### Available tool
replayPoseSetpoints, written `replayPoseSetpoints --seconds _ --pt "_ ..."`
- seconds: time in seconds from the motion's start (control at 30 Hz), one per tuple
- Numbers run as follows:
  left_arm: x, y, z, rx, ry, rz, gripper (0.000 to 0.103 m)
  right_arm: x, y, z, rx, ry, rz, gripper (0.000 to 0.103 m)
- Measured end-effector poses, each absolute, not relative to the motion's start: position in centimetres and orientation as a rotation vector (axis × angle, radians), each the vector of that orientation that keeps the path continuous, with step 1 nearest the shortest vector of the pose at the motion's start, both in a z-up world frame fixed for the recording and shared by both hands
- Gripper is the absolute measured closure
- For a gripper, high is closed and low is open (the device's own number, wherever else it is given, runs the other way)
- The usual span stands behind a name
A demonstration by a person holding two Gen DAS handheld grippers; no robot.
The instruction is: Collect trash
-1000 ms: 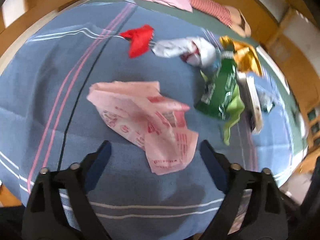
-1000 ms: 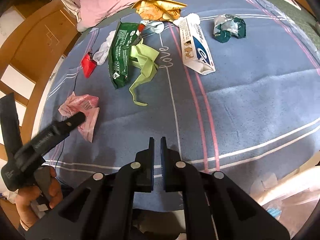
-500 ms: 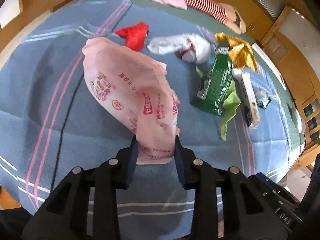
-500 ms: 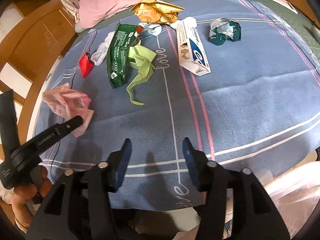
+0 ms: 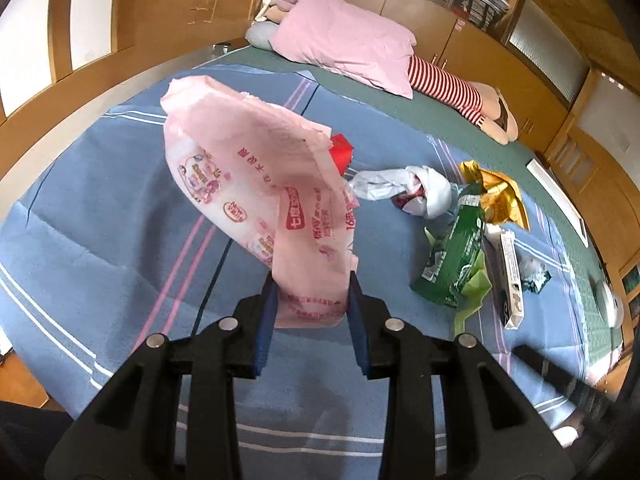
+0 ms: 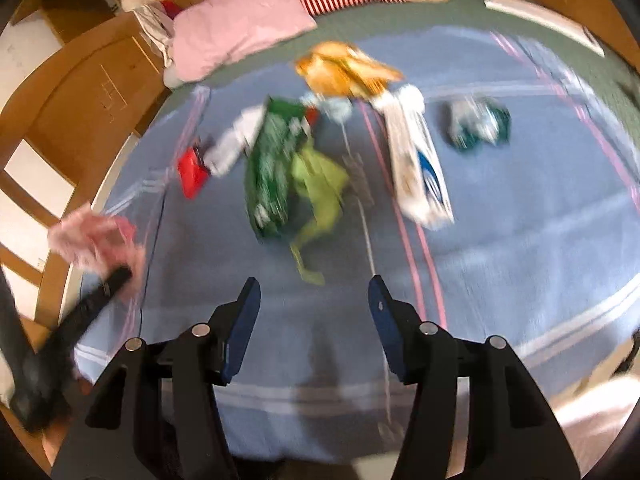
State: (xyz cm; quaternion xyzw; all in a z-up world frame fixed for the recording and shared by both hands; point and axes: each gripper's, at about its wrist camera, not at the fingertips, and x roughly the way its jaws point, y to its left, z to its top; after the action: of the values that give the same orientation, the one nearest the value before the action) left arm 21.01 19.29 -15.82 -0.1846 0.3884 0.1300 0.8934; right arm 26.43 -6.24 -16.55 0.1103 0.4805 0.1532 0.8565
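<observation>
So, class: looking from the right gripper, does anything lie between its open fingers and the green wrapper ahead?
Nothing visible does. Only bare blue blanket lies between the right gripper and the green wrapper.

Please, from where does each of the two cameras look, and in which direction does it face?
Left wrist: sits behind the left claw, looks across the blue blanket toward the pink pillow; its fingers pinch the pink wrapper.
Right wrist: sits behind the open right claw, faces the same way, blurred; the left claw shows at its left edge.
Shared: pink wrapper, green bag, red scrap, white carton.
</observation>
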Motion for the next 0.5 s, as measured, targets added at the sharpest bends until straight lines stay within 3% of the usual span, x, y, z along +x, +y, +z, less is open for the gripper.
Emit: replayPoseSetpoints --seconds 0.1,0.37,0.4,0.43,0.47,0.5 --pt "20.8 19.2 -15.7 -0.367 0.807 0.262 0.069 29.2 -4.4 -15.8 0.22 0.968 0.312 0.022" --pt "21.5 18.3 -15.9 -0.337 0.815 0.258 0.069 35.5 2.4 -18.6 0.044 1.018 0.195 0.021" --pt "21.5 18.2 -15.8 -0.335 0.815 0.257 0.07 35.5 2.9 -18.8 0.01 1.012 0.176 0.024" --pt "21.6 18.3 -15.8 -0.334 0.815 0.256 0.069 35.5 3.6 -19.1 -0.039 1.004 0.16 0.042" --pt "21.6 18.2 -15.9 -0.334 0.815 0.255 0.069 35.4 3.8 -19.3 -0.064 1.008 0.158 0.054" --pt "21.7 18.1 -15.9 -0.334 0.815 0.254 0.069 35.2 3.9 -19.5 -0.077 1.013 0.161 0.057"
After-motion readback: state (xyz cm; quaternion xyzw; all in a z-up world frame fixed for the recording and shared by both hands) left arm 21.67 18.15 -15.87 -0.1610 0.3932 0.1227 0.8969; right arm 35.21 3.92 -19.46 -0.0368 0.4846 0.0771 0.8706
